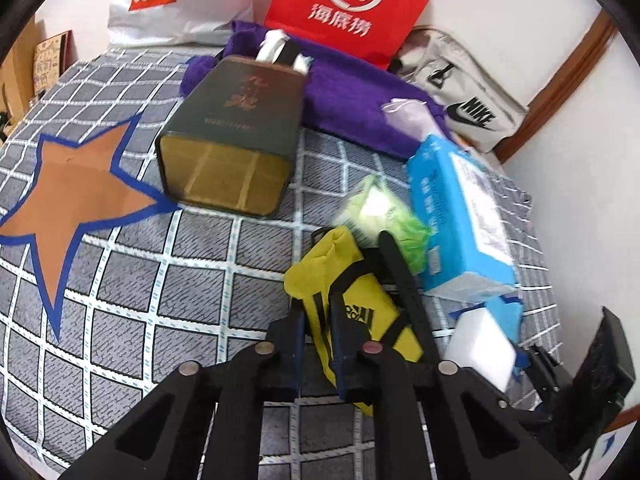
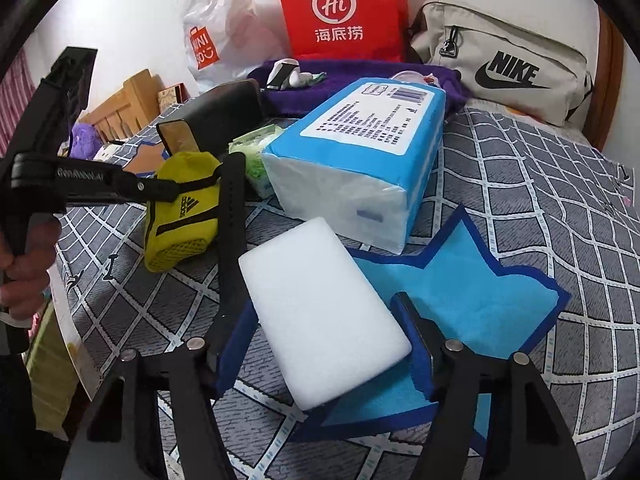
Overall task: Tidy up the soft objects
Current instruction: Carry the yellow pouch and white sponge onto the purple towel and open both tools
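Note:
My left gripper (image 1: pixel 318 332) is shut on a yellow Adidas sock (image 1: pixel 344 280) and holds it just above the bed; the sock also shows in the right wrist view (image 2: pixel 184 208). My right gripper (image 2: pixel 320 312) grips a white foam block (image 2: pixel 320 312) between its fingers, over the blue star patch (image 2: pixel 472 292). The block also shows in the left wrist view (image 1: pixel 480 344). A blue tissue pack (image 2: pixel 360 160) lies beyond it, with a green tissue pack (image 1: pixel 380 208) beside it. The brown star patch (image 1: pixel 80 192) lies at the left.
A dark box (image 1: pixel 236 136) lies on the checked bedspread (image 1: pixel 160 300). Behind are a purple towel (image 1: pixel 352 92), a red paper bag (image 1: pixel 352 4), a white Miniso bag (image 1: pixel 168 0) and a beige Nike bag (image 2: pixel 504 64). A black strap (image 2: pixel 232 220) lies near the sock.

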`<state>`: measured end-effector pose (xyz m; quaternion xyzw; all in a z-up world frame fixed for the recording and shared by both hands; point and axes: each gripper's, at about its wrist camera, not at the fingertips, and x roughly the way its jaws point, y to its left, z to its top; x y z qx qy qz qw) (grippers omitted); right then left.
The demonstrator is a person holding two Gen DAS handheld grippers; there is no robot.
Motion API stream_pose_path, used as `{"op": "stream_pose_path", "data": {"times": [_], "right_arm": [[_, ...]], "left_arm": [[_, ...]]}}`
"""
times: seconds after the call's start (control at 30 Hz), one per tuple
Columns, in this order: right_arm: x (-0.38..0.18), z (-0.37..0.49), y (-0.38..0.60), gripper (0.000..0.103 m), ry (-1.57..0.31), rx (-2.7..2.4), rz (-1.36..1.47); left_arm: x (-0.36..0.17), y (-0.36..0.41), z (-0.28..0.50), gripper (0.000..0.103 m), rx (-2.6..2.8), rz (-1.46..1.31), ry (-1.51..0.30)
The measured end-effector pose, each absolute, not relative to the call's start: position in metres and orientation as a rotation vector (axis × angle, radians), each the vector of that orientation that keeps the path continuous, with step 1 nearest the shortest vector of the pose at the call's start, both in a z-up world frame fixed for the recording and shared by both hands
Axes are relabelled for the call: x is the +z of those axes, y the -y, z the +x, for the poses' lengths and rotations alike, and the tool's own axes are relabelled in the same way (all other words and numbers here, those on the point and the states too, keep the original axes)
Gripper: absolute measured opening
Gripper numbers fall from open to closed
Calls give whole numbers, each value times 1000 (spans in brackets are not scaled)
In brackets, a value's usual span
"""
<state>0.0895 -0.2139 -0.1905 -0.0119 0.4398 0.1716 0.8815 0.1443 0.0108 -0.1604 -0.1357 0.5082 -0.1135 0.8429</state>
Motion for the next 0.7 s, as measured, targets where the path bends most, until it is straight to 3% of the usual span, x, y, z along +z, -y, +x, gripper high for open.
{"op": "stream_pose_path", "data": {"times": [0.7], "right_arm": [[-128,79,211,65,-837,359,-11]], "left_arm": [[-91,-18,124,6,-205,-199,-922]]}}
